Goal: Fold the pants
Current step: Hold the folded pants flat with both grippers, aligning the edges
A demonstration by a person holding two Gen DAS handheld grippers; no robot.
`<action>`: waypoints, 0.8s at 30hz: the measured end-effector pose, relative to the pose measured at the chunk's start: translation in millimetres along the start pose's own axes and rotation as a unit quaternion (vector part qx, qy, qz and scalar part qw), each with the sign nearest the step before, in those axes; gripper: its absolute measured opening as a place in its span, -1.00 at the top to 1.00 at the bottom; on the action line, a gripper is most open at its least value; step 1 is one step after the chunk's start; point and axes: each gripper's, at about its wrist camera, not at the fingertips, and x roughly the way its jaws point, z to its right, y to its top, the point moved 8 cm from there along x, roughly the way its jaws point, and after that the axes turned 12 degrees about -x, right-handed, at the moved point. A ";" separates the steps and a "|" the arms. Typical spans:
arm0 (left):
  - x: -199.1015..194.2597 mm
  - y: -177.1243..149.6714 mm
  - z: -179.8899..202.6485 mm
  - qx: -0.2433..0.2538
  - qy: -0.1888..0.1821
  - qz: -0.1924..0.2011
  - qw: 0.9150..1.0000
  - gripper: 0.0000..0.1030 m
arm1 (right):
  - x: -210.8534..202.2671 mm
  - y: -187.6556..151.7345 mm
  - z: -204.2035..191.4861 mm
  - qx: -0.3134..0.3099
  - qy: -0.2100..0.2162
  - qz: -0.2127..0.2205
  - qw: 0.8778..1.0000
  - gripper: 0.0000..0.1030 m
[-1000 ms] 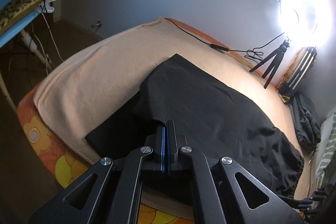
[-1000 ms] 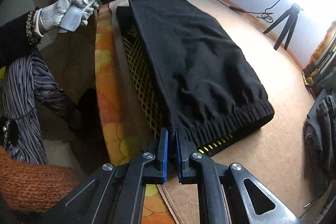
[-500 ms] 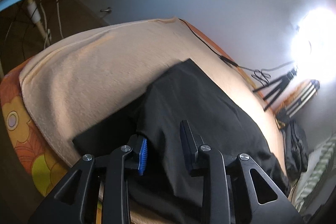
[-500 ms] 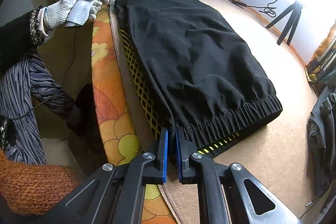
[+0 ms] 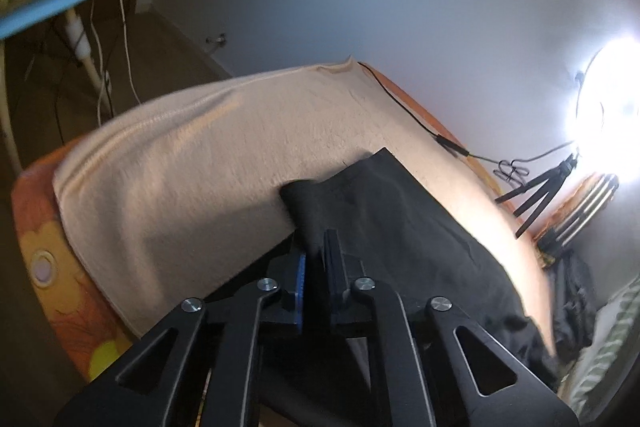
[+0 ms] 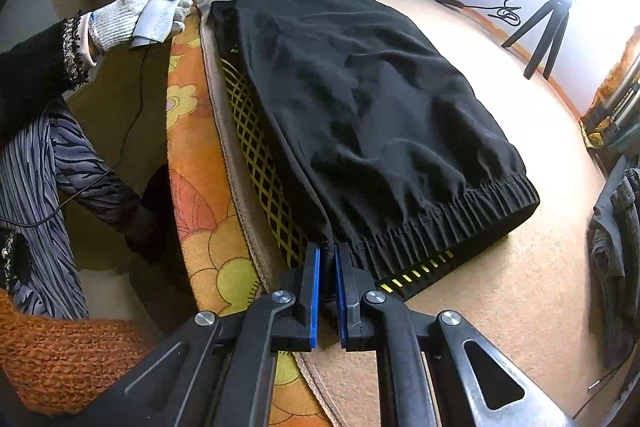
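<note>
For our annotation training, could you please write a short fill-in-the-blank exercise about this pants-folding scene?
1. The pants being folded are ____ in colour.
2. The right gripper is shut on the pants right beside their elastic ____.
3. The pants lie on a beige ____ spread over the orange flowered cover.
4. In the left wrist view, the left gripper is ____ on a fold of the pants.

Missing words: black; waistband; blanket; shut
</note>
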 end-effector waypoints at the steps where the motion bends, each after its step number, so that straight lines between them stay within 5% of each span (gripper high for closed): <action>1: -0.9 -1.7 2.1 0.015 0.005 0.002 1.000 0.95 | 0.1 0.3 -0.1 0.000 0.000 0.000 1.000 0.91; 6: -0.5 -6.4 5.1 0.040 0.013 0.000 0.999 0.99 | -0.3 3.2 -1.2 -0.005 -0.007 0.002 1.000 0.91; 15: 10.9 -4.5 -9.9 -0.024 0.014 -0.024 0.999 0.99 | -12.3 5.9 5.1 0.006 -0.017 0.014 1.000 0.91; 24: 21.9 -6.2 -12.3 -0.030 0.032 -0.032 0.999 0.89 | -11.0 4.9 1.4 0.001 -0.016 0.011 1.000 0.91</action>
